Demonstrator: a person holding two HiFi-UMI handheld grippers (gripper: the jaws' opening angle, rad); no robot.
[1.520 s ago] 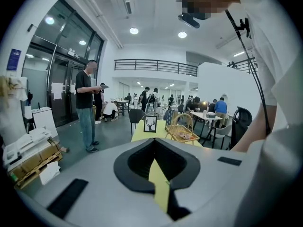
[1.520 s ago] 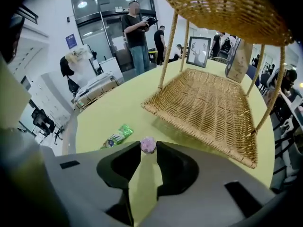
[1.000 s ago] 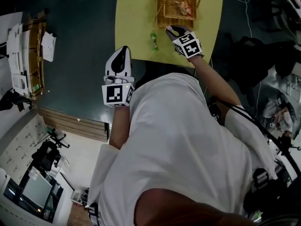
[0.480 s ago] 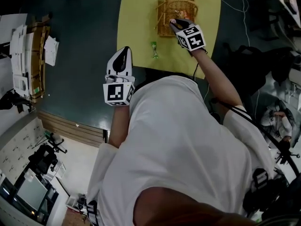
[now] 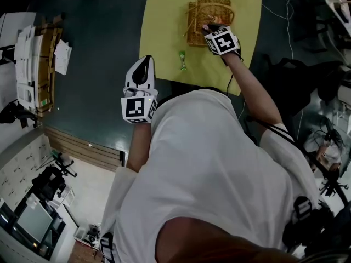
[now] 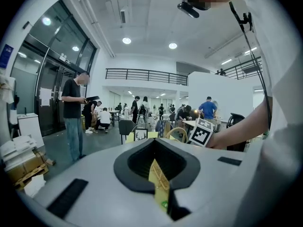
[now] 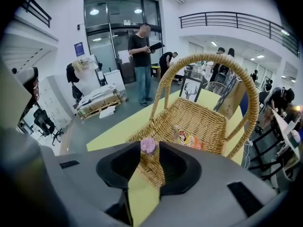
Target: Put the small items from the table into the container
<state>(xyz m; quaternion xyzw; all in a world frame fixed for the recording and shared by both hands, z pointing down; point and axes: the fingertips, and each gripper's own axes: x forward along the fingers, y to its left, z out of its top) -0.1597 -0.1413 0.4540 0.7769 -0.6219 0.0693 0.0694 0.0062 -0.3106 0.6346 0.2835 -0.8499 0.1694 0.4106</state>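
My right gripper (image 7: 149, 149) is shut on a small round pink item (image 7: 147, 145) and hangs over the near rim of the wicker basket (image 7: 204, 118). Inside the basket lies an orange snack packet (image 7: 189, 139). In the head view the right gripper (image 5: 208, 27) sits at the basket's (image 5: 204, 11) front edge on the yellow table (image 5: 164, 26). A small green wrapped item (image 5: 182, 60) lies on the table left of the gripper. My left gripper (image 5: 142, 64) is held off the table's near edge, its jaws together and empty (image 6: 155, 161).
The basket's tall arched handle (image 7: 208, 59) rises over its opening. Dark floor surrounds the table, with stacked boxes and papers (image 5: 34, 64) at the left. Several people stand and sit in the hall beyond. A cable (image 5: 285, 15) runs at the table's right.
My right gripper has moved away from me with the pink item, from the table beside the green item to the basket's near rim. The left gripper has stayed put.
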